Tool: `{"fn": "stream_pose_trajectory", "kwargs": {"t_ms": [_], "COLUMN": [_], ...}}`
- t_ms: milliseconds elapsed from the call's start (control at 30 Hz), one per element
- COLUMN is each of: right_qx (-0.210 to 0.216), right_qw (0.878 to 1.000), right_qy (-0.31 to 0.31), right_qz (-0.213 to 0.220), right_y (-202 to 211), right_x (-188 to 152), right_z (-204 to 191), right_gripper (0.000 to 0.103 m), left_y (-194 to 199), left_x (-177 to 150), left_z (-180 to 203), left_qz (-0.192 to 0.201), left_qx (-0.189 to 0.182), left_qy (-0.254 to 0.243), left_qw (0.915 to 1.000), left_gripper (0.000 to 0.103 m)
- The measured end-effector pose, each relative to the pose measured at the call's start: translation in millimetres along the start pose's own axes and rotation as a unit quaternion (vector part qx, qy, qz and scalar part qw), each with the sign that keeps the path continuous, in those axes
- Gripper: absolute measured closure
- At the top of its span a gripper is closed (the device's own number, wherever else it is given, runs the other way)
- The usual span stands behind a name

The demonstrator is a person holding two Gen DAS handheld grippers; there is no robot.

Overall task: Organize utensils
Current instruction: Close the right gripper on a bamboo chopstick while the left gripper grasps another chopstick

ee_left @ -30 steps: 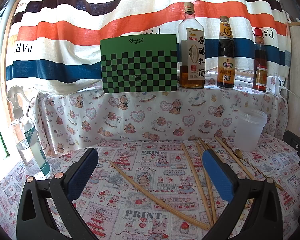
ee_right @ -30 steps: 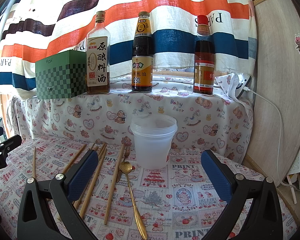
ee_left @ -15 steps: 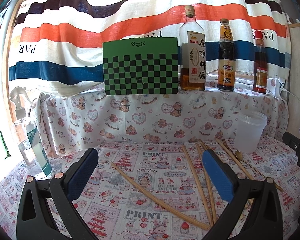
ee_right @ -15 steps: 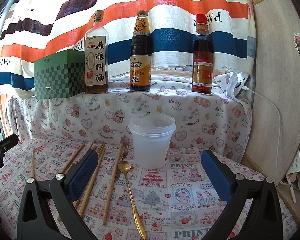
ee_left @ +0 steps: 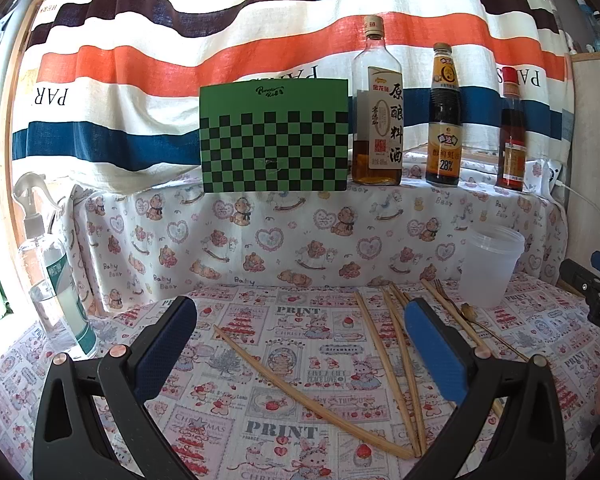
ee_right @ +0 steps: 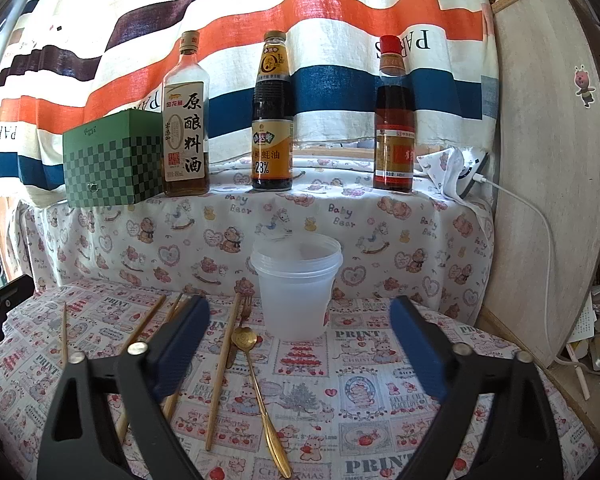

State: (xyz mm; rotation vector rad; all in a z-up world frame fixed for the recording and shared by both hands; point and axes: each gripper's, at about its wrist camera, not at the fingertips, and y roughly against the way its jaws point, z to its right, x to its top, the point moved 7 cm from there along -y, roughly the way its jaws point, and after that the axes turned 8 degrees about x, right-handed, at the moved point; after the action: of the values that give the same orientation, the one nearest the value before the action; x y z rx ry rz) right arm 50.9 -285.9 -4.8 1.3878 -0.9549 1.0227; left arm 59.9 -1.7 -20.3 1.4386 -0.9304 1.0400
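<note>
Several wooden chopsticks (ee_left: 312, 400) lie scattered on the printed tablecloth; in the right wrist view a chopstick (ee_right: 220, 376) lies beside a gold spoon (ee_right: 260, 396) and a gold fork (ee_right: 245, 308). A clear plastic cup (ee_right: 296, 292) stands upright behind them, also in the left wrist view (ee_left: 490, 272). My left gripper (ee_left: 300, 348) is open and empty, above the chopsticks. My right gripper (ee_right: 300, 344) is open and empty, just in front of the cup. The spoon (ee_left: 470, 314) shows in the left wrist view too.
A green checkered box (ee_left: 274, 136) and three sauce bottles (ee_right: 186, 120) (ee_right: 272, 116) (ee_right: 394, 120) stand on the raised shelf behind. A spray bottle (ee_left: 52, 276) stands at the far left. A wooden panel (ee_right: 548, 160) and white cable (ee_right: 540, 220) lie right.
Both grippers have tilted or shifted slightly; the scene sits a little lower in both views. The right gripper has edged a bit to the right. Nothing was grasped.
</note>
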Motion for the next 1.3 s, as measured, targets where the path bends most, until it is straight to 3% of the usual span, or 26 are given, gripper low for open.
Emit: {"fn": "stream_pose_trajectory", "kwargs": {"t_ms": [100, 167, 200, 300, 367, 467, 567, 667, 767, 867, 1067, 1200, 1300], "right_qx": [0.016, 0.033, 0.042, 0.064, 0.080, 0.102, 0.121, 0.117, 0.124, 0.158, 0.176, 0.163, 0.144], "right_qw": [0.999, 0.997, 0.996, 0.991, 0.987, 0.976, 0.961, 0.954, 0.953, 0.946, 0.936, 0.937, 0.942], "right_qy": [-0.021, -0.049, -0.065, -0.102, -0.111, -0.121, -0.124, -0.106, -0.092, -0.076, -0.024, 0.003, 0.013], "right_qz": [-0.027, -0.042, -0.049, -0.065, -0.090, -0.152, -0.216, -0.254, -0.259, -0.273, -0.303, -0.309, -0.303], "right_y": [-6.5, -9.0, -10.6, -11.1, -13.9, -24.9, -40.5, -50.2, -52.5, -52.6, -47.6, -48.0, -48.9], "right_x": [-2.0, -1.4, -0.3, 3.5, 4.2, -7.4, -28.8, -46.7, -53.0, -59.9, -76.6, -88.2, -89.7], "right_z": [5.6, 13.4, 17.3, 29.5, 32.4, 30.4, 21.4, 13.4, 4.8, -13.1, -45.1, -56.9, -57.4], "right_gripper": [0.043, 0.063, 0.065, 0.065, 0.065, 0.065, 0.065, 0.065, 0.065, 0.065, 0.065, 0.065, 0.068], "left_y": [-7.0, -11.1, -14.0, -22.0, -26.9, -30.5, -32.1, -35.7, -37.5, -37.1, -31.8, -26.4, -26.7], "left_x": [-1.1, -2.4, -3.8, -9.4, -14.3, -21.3, -26.1, -29.5, -30.0, -28.9, -23.6, -22.0, -24.7], "left_z": [-11.9, -14.8, -15.1, -14.9, -10.1, -0.9, 3.1, 1.7, -2.2, -4.7, -0.4, 6.2, 14.2], "left_qz": [-0.015, -0.029, -0.041, -0.074, -0.096, -0.116, -0.126, -0.142, -0.156, -0.157, -0.133, -0.110, -0.122], "left_qx": [0.036, 0.017, 0.007, -0.004, -0.003, -0.004, -0.011, -0.005, -0.009, -0.008, 0.011, 0.030, 0.011], "left_qy": [0.021, 0.033, 0.036, 0.037, 0.013, -0.025, -0.026, -0.023, -0.009, -0.004, -0.030, -0.065, -0.078], "left_qw": [0.9990, 0.9989, 0.9985, 0.9966, 0.9953, 0.9929, 0.9916, 0.9896, 0.9878, 0.9875, 0.9906, 0.9914, 0.9894], "left_gripper": [0.001, 0.007, 0.009, 0.009, 0.009, 0.009, 0.008, 0.005, 0.004, 0.003, 0.000, 0.000, 0.000]}}
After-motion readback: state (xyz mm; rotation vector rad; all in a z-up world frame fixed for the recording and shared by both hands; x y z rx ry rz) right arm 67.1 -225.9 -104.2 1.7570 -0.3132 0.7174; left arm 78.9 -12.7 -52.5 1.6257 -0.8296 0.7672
